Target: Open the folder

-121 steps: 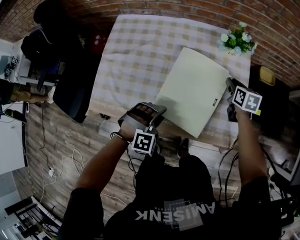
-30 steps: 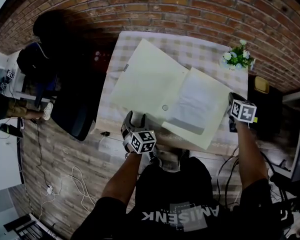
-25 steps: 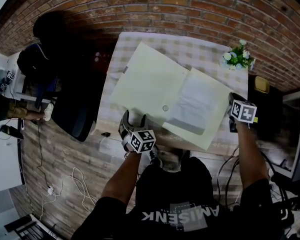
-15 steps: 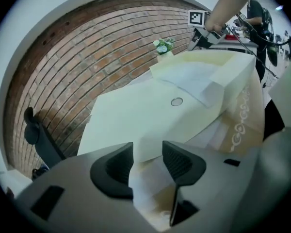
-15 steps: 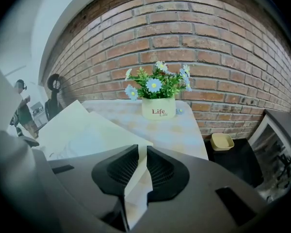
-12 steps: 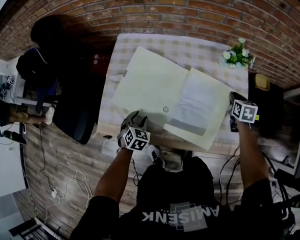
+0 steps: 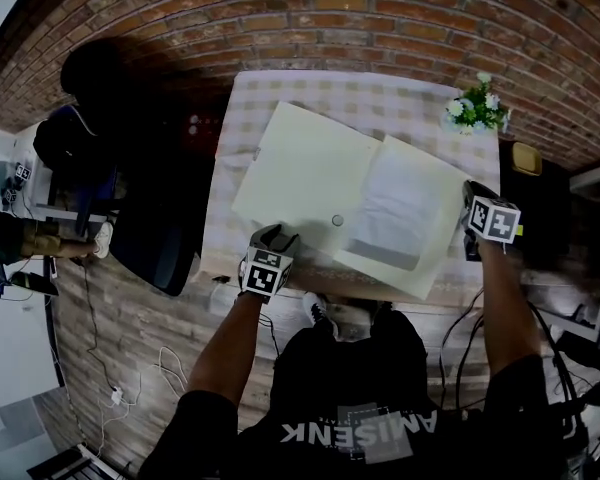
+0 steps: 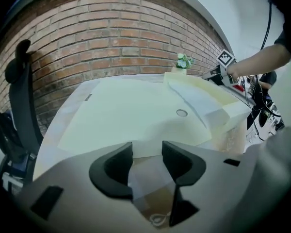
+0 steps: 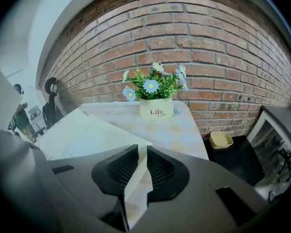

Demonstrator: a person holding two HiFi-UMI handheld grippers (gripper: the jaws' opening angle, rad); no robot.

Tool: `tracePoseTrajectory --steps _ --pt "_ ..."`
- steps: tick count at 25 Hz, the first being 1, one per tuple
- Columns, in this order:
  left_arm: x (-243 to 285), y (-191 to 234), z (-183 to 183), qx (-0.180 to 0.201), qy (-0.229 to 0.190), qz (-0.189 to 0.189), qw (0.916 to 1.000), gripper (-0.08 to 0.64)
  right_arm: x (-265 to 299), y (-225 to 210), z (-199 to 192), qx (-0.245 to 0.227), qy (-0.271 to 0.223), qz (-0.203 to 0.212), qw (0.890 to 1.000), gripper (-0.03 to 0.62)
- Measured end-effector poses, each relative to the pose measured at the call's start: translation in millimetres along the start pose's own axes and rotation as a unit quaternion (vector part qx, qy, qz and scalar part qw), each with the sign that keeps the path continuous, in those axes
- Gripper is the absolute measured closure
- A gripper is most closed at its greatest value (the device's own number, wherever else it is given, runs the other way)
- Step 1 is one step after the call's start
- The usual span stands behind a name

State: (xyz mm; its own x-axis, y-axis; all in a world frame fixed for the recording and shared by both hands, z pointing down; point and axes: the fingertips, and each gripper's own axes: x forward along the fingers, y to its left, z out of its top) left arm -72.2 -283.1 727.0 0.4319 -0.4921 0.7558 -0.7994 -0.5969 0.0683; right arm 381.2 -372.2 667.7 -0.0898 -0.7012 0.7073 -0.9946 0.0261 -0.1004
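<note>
Between the two grippers, head view: the folder (image 7: 310,168) is lying spread open on the checked table (image 7: 280,93), with a loose sheet (image 7: 400,208) showing on the half nearer the right gripper (image 7: 469,192). Risk, as I am judging it: the cover ahead of the left gripper (image 7: 276,234) is lying free, so it may be flipping back over if nothing is steadying it. The corner below the right gripper is sitting close to the table's near edge, so a pull that way may be dragging the folder off.

Left gripper view: the likely trouble here is a blind nudge. The folder's near edge is lying just beyond the tips, and a push forward would be shoving it toward the wall. The jaws are standing partly apart, having just been closing from wider, with only tablecloth showing between them. They are gripping nothing.

Right gripper view: the flower pot (image 9: 156,108) is standing straight ahead of the jaws, apart from the folder, and a forward swing could be knocking it over. The jaws are pinching nearly together on the thin edge of the folder's cover, the pads pressing it from both sides.
</note>
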Motion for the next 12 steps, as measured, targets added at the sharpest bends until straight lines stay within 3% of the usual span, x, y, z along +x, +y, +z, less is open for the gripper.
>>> tracePoseTrajectory --steps 4,6,9,12 --pt "-4 3 1 -0.036 -0.019 -0.002 0.9992 0.362 -2 2 -1 0.030 -0.004 -0.003 1.000 0.506" --pt "-4 5 3 -0.057 -0.031 -0.008 0.9979 0.308 -4 1 -1 0.058 -0.008 -0.003 0.998 0.506" --pt "-1 3 2 -0.052 -0.033 -0.016 0.9980 0.305 -5 -3 -1 0.087 -0.002 -0.004 0.996 0.505" --pt "-4 1 4 -0.070 -0.034 -0.037 0.9963 0.302 -16 -3 4 0.061 -0.001 -0.018 0.998 0.500"
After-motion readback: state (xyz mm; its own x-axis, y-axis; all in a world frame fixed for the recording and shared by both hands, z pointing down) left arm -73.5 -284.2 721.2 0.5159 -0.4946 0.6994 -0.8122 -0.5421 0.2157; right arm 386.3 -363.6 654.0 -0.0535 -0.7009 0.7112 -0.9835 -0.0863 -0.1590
